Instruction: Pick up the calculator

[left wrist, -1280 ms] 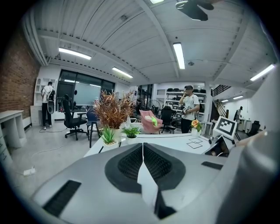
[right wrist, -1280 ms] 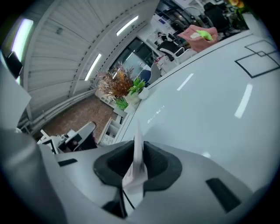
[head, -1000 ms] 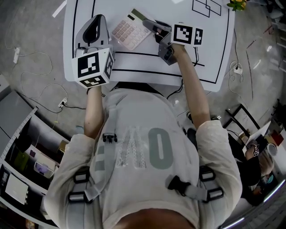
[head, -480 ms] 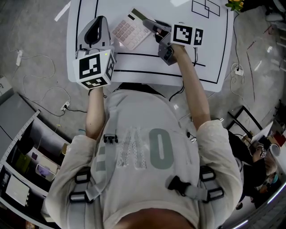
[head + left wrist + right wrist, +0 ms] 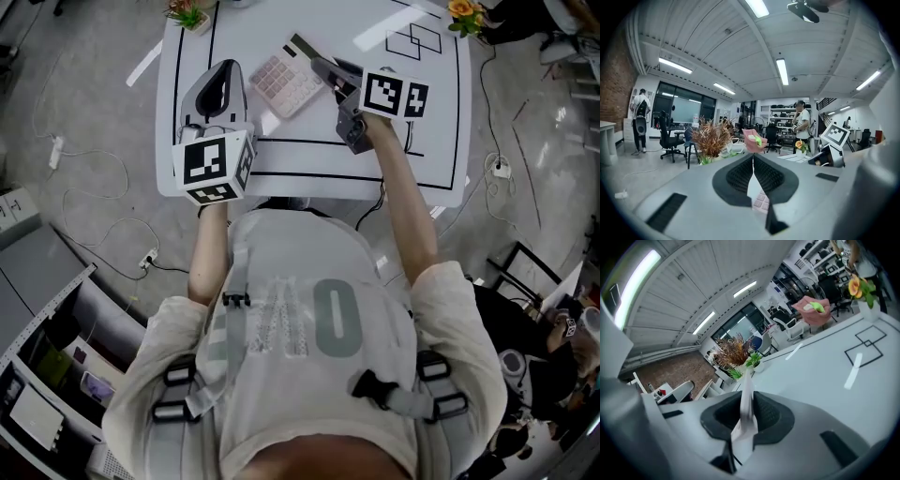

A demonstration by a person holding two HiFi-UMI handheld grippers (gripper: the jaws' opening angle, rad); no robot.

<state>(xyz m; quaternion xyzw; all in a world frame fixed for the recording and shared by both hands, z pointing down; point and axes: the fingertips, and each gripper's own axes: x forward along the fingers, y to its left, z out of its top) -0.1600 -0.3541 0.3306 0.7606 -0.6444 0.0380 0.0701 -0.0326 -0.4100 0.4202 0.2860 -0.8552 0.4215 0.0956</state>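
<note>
Calculator (image 5: pixel 284 82) is over the far middle of the table (image 5: pixel 422 159), slanted, and looks just clear of the table, my guess. Left gripper (image 5: pixel 753 161) is pinched on its left edge, pink keys showing below the pads. Right gripper (image 5: pixel 746 399) is pinched on its right edge, with the thin body edge-on between the jaws. One grip per side so the flat slab can't pivot out. Lift looks under way. The risk is a slip, since both bites are shallow.
</note>
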